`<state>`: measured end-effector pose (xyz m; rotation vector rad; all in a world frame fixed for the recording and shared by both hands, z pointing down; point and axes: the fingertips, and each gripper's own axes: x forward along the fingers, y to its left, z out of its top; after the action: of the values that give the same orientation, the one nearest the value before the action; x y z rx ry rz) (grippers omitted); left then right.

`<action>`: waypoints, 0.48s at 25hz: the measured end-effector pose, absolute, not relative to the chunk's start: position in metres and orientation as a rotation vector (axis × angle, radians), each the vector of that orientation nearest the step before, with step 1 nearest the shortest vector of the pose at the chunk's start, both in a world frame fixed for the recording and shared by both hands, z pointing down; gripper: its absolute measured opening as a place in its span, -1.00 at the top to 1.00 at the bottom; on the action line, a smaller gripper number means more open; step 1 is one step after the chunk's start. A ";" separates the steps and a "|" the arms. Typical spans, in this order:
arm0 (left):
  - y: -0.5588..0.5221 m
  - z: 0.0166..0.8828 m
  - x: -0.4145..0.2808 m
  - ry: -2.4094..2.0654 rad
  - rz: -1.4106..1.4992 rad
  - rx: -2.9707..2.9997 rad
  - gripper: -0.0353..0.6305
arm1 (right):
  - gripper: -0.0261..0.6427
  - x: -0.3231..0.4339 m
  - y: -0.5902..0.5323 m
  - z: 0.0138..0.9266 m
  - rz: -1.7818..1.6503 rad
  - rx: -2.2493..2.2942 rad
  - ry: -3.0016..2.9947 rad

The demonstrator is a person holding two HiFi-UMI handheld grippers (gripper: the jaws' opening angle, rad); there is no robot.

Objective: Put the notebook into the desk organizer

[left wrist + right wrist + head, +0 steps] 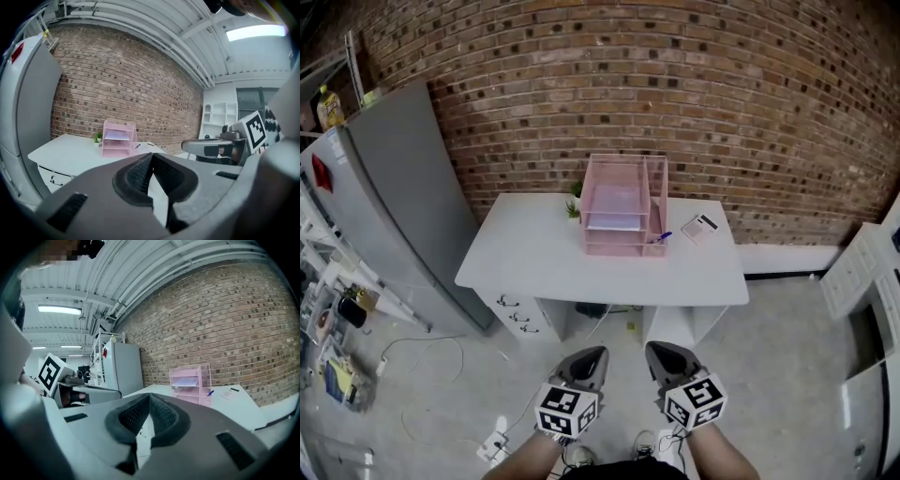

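On the white desk [534, 262] by the brick wall stands one pink desk organizer [623, 211] with paper on its shelves. One notebook [700, 228] lies flat on the desk, right of the organizer, not touching it. One blue pen [664, 237] is just beside the organizer. One little green plant [574, 208] sits at its left. Two grippers hang well apart from the desk, the left gripper [587, 364] and the right gripper [667, 358]. Both have their jaws closed tight on nothing.
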<state>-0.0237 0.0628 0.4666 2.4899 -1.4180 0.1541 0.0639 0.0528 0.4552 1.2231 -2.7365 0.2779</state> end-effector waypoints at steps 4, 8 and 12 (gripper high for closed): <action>0.060 0.464 -0.019 -1.398 0.170 2.509 0.88 | 0.91 0.070 0.051 0.456 0.292 1.263 -2.727; 0.055 0.464 -0.015 -1.386 0.180 2.518 0.88 | 0.91 0.074 0.047 0.458 0.310 1.284 -2.724; 0.051 0.466 -0.011 -1.379 0.182 2.520 0.88 | 0.91 0.077 0.041 0.460 0.325 1.289 -2.731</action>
<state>-0.0106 0.0510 0.4657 2.5196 -1.3795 0.1819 0.0774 0.0415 0.4598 1.2887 -2.7312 0.3254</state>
